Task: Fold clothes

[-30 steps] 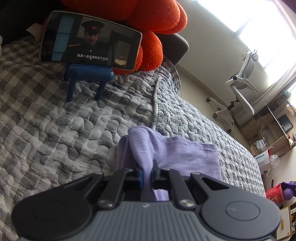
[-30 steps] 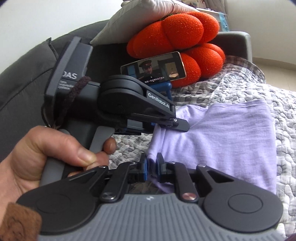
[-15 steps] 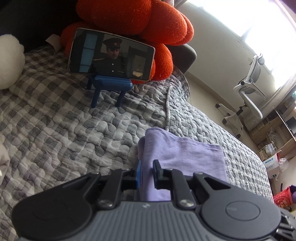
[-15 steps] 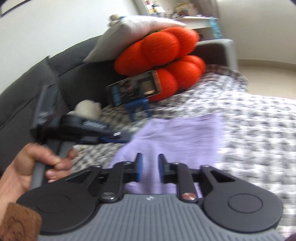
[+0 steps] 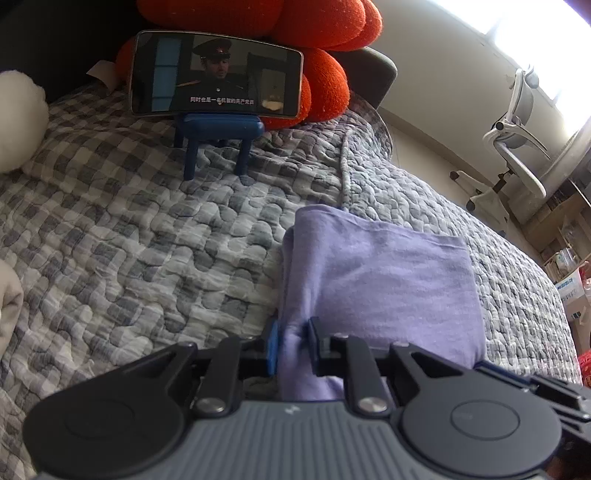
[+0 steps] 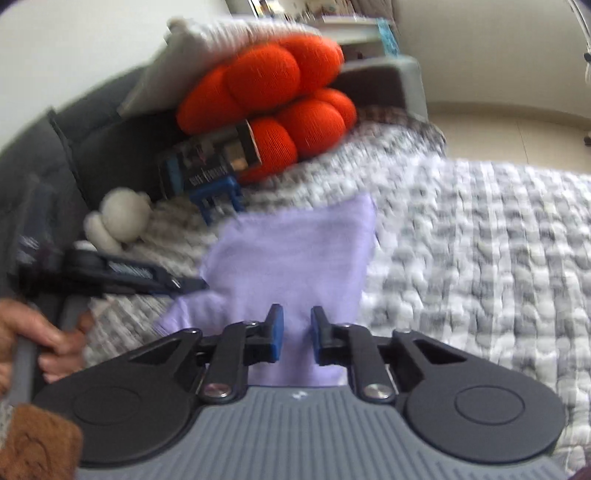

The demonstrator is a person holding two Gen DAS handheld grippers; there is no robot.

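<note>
I am folding the purple shirt [image 5: 384,269], which lies on the checked bed cover [image 5: 129,240]. My left tongs [image 5: 292,345] are opening, with the shirt's bunched edge between them. My right tongs [image 6: 295,334] are closing over the near edge. Next I think I should smooth it flat. I see no boxes or baskets.

— What colours do you see on the bed?
— The quilt [image 5: 155,236] has a grey and white check pattern. The folded cloth [image 5: 388,280] on it is plain light purple.
— And behind?
— The cushion [image 5: 325,33] is bright orange-red. The phone stand [image 5: 218,136] is dark blue, the soft toy [image 6: 118,218] is cream white.
— The tongs?
— The left tongs [image 5: 292,345] are black with blue pads [image 5: 272,343].
</note>
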